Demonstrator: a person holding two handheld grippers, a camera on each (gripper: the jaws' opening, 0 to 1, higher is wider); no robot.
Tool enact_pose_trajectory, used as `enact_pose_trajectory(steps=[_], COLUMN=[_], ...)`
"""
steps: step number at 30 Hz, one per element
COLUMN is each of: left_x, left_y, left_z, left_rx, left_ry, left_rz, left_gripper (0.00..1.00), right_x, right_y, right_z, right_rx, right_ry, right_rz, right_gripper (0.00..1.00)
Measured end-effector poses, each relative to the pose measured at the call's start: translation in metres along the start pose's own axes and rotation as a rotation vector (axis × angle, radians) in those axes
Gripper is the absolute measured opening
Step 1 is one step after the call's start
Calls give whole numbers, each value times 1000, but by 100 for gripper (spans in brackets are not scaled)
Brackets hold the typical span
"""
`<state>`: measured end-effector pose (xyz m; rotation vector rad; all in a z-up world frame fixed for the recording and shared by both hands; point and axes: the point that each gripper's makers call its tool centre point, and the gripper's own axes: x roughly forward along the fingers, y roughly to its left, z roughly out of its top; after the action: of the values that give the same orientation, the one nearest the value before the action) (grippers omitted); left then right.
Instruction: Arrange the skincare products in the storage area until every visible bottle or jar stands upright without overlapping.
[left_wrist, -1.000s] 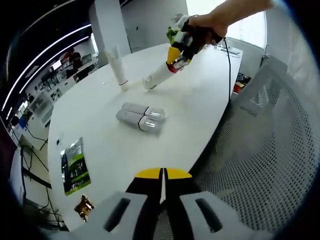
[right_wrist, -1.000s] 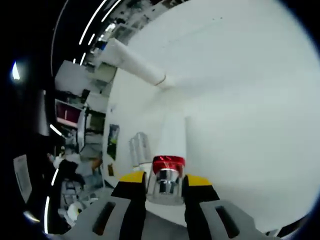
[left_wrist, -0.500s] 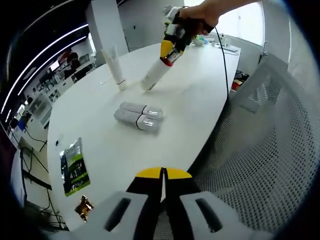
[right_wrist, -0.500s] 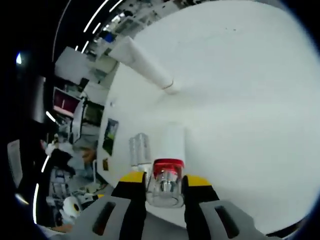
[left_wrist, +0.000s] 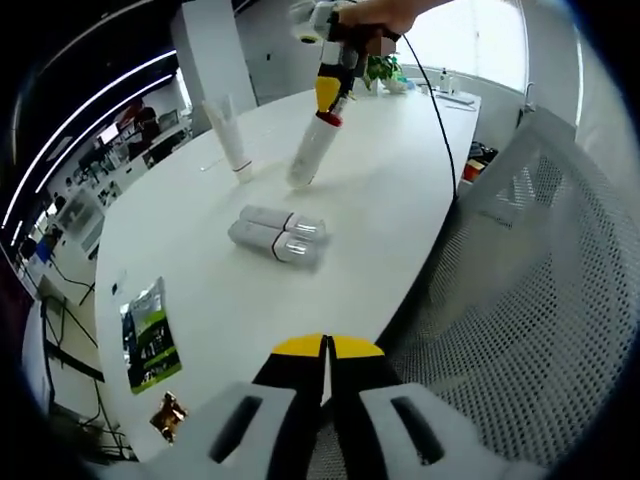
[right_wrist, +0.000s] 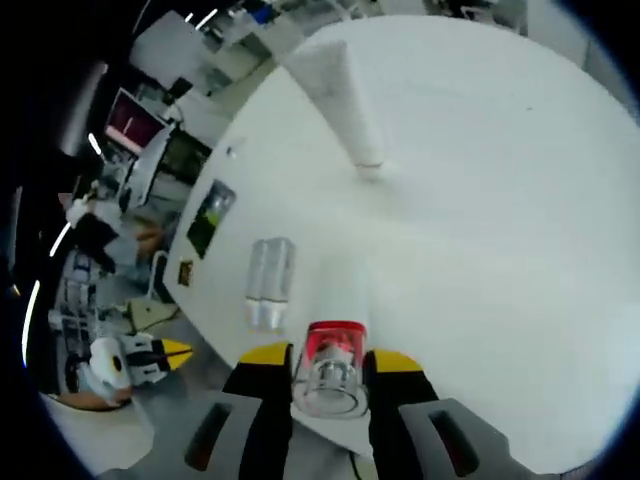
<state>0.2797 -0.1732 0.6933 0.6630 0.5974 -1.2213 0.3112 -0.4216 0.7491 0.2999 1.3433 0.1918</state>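
A white bottle (left_wrist: 308, 160) with a red ring and clear cap leans steeply, its base on the white table (left_wrist: 380, 210). My right gripper (left_wrist: 328, 95), held by a hand, is shut on its cap end. In the right gripper view the clear cap (right_wrist: 330, 378) sits between the jaws of my right gripper (right_wrist: 331, 365). Two clear-capped bottles (left_wrist: 276, 236) lie side by side mid-table, also seen as the lying pair (right_wrist: 270, 281). A white tube (left_wrist: 231, 137) stands on its cap; the same tube (right_wrist: 345, 110) is beyond the held bottle. My left gripper (left_wrist: 326, 346) is shut on nothing off the table's near edge.
A green packet (left_wrist: 150, 330) and a small gold packet (left_wrist: 167, 412) lie near the table's left end. A mesh chair (left_wrist: 520, 300) stands close on the right. A black cable (left_wrist: 447, 120) trails from the right gripper. My left gripper (right_wrist: 150, 355) appears beyond the table edge.
My right gripper has risen and swung left, tipping the held bottle from a low slant to nearly upright, its base staying on the table. The left gripper has not moved.
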Motion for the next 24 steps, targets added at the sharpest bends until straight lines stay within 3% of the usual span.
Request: enact_pose_trajectory(steps=[6,13,24], left_x=[-1,-1,-1], left_y=[1,2,5], left_z=[1,1,1], left_rx=[0,-1,-2], left_ry=[-6,-5,-7], left_rz=[4,10,22], left_gripper=[0,0,0], right_x=[-1,7,10], right_y=[6,17,23], right_z=[7,22,22], right_rx=[-154,-168,-261], right_ry=[136,209,331], right_rz=[-52,-36,-67], right_gripper=[23,24,23])
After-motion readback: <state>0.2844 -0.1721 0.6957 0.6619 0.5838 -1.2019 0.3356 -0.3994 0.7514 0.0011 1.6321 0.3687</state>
